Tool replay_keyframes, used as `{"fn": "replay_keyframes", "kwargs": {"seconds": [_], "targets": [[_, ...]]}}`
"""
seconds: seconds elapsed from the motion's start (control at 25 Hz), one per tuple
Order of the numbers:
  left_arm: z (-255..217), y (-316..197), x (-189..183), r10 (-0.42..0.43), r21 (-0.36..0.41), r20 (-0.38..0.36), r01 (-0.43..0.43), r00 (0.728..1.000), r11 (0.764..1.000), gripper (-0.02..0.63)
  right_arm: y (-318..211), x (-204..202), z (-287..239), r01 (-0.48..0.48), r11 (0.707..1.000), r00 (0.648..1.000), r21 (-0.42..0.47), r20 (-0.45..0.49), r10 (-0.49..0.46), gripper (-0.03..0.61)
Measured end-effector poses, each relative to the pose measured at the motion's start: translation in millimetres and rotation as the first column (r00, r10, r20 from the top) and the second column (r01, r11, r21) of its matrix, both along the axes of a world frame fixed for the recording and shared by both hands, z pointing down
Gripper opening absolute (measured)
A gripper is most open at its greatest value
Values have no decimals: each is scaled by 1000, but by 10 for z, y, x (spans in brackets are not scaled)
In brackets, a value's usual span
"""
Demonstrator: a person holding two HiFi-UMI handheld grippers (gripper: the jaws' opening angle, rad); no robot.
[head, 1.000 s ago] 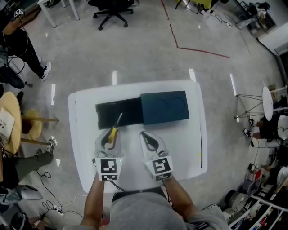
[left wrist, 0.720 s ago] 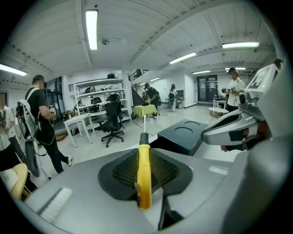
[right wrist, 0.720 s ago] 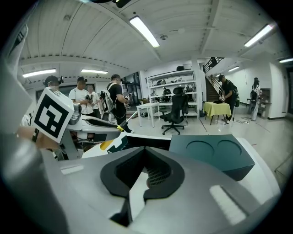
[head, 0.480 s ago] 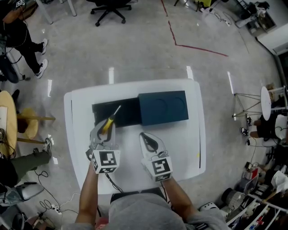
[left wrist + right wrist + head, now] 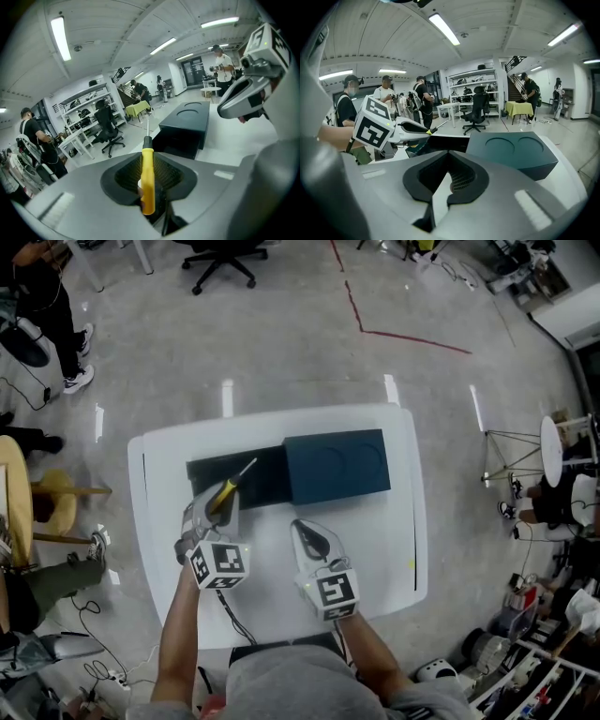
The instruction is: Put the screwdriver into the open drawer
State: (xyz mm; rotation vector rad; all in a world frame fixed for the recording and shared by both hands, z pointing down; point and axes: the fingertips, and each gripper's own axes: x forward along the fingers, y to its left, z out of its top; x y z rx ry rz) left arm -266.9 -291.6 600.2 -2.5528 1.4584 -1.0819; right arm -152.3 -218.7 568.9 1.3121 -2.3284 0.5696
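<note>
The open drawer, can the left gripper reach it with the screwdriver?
Probably yes: the left gripper holds the screwdriver with its tip over the open drawer, and nothing sits between them.

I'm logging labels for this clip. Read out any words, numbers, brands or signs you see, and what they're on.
No readable text in any view.
Left cube, on the left gripper: black-and-white square pattern, no words.
Right cube, on the right gripper: the same.
Screwdriver: plain yellow handle, no print seen.
Drawer unit: no label seen.
</note>
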Motion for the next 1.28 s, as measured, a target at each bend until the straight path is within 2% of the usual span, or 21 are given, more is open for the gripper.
{"fn": "replay_keyframes", "kwargs": {"seconds": [0.52, 1.0, 1.28], "targets": [[352, -57, 118, 110, -41, 132, -105, 985, 994, 86, 38, 98, 85, -33, 999, 999, -21, -5, 33, 3], [544, -96, 183, 152, -81, 159, -141, 975, 987, 87, 2, 199, 108, -75, 997, 997, -32, -10, 75, 3], [576, -159, 191, 157, -63, 195, -148, 968, 987, 87, -19, 200, 119, -81, 996, 997, -33, -10, 81, 3]]}}
